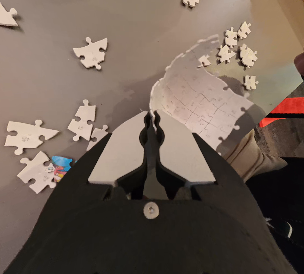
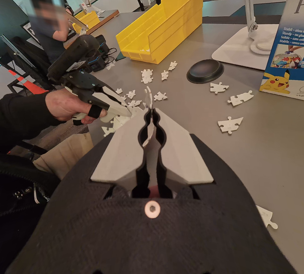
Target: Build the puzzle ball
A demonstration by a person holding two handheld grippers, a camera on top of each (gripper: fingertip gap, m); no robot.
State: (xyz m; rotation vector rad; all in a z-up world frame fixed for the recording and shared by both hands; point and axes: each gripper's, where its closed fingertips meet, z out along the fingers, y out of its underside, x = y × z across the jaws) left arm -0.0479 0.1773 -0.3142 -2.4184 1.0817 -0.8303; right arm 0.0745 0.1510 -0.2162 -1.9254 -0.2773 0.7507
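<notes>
You have printed numbers on the backs of the loose puzzle pieces point(image 1: 92, 53); the puzzle box point(image 2: 286, 55), right edge, carries lettering, perhaps multilingual.

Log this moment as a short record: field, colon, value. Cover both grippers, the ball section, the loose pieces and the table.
left gripper: shut on the rim of the curved puzzle shell
right gripper: shut on a puzzle piece, edge-on, sticking up past the tips
loose pieces: scattered white side up on the grey table
yellow bin: far side
black dish: right of centre
</notes>
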